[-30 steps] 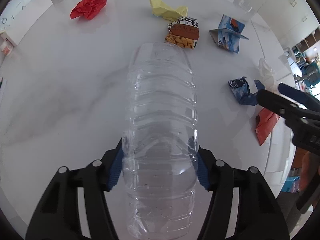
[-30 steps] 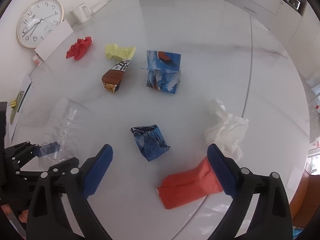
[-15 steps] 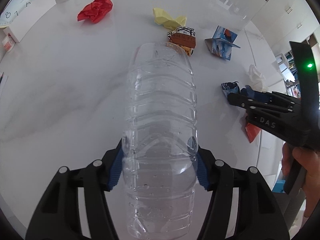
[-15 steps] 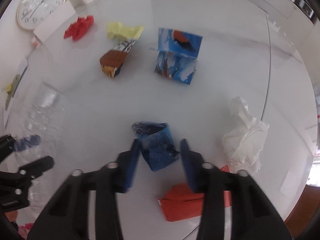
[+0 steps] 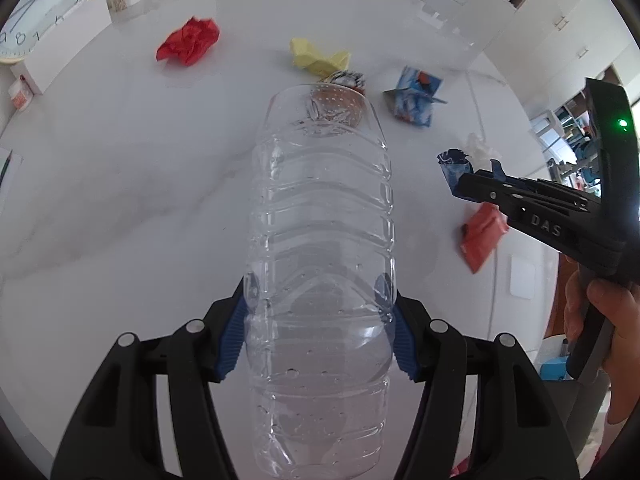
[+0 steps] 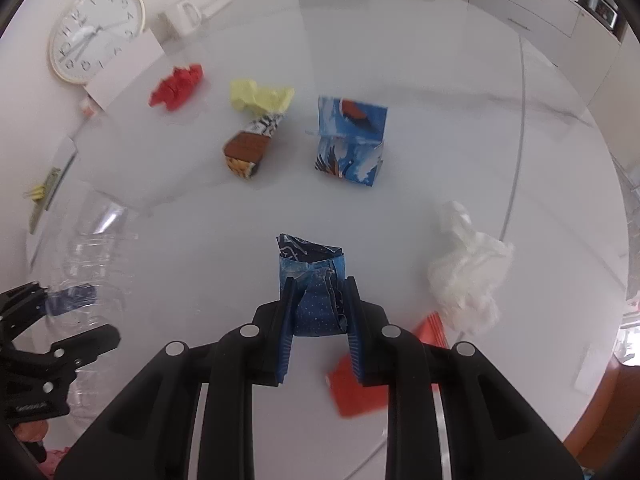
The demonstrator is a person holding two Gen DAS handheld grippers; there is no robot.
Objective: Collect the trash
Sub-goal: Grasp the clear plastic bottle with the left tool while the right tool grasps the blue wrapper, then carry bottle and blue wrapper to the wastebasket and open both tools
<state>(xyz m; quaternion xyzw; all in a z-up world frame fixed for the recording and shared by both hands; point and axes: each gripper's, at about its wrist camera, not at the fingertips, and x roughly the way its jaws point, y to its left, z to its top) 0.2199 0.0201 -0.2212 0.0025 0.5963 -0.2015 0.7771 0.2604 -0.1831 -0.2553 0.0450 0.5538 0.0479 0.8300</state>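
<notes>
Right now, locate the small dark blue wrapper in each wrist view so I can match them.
Left wrist view: the small dark blue wrapper sits right of centre, at the tips of the right gripper that reaches in from the right edge.
Right wrist view: it is at centre, low, clamped between the right gripper's blue pads.
Shared landmark: the crumpled red paper, far left on the table near the wall clock.

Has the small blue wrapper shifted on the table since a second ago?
Yes. The blue wrapper, now pinched in the right claw that just closed, has turned upright, still ahead of the orange packet.
</notes>
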